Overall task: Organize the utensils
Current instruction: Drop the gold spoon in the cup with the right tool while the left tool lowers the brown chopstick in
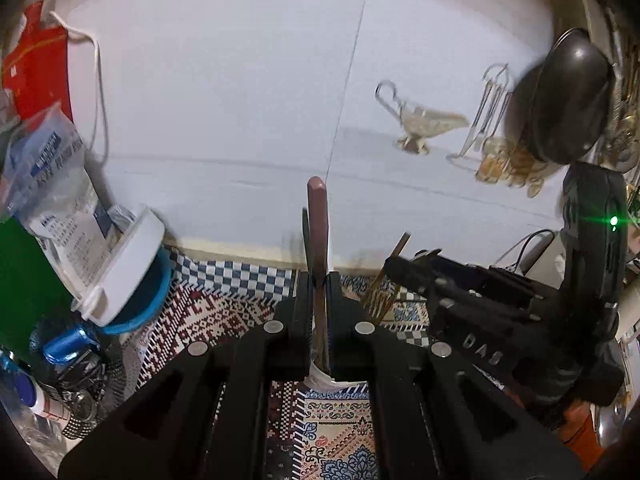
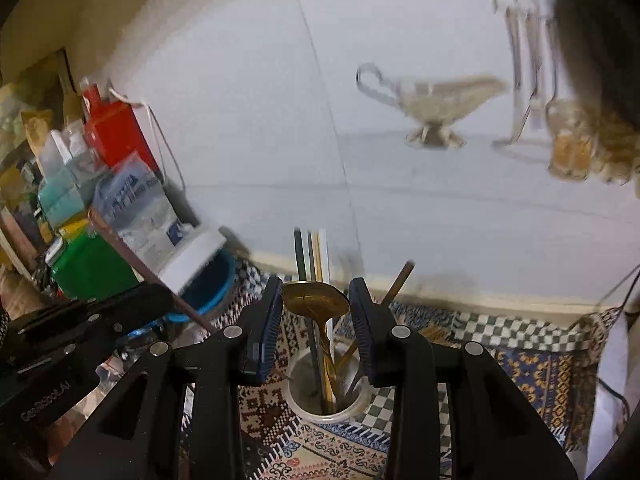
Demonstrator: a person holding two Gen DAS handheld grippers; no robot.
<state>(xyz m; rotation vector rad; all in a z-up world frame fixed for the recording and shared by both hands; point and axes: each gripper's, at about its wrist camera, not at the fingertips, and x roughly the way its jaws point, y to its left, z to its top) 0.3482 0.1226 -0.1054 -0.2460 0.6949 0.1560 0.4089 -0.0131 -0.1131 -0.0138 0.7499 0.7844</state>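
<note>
My left gripper is shut on a brown flat-handled utensil that stands upright between its fingers. The same utensil shows in the right wrist view, slanting up to the left from the left gripper. My right gripper is open above a white cup on the patterned cloth. The cup holds a gold spoon, bowl up between the fingers, plus several straws and sticks. The right gripper sits to the right in the left wrist view.
A patterned cloth covers the table against a white wall. At the left are a white-lidded blue tub, a green box, a red carton and bags. A glass gravy boat and glass items stand at the right.
</note>
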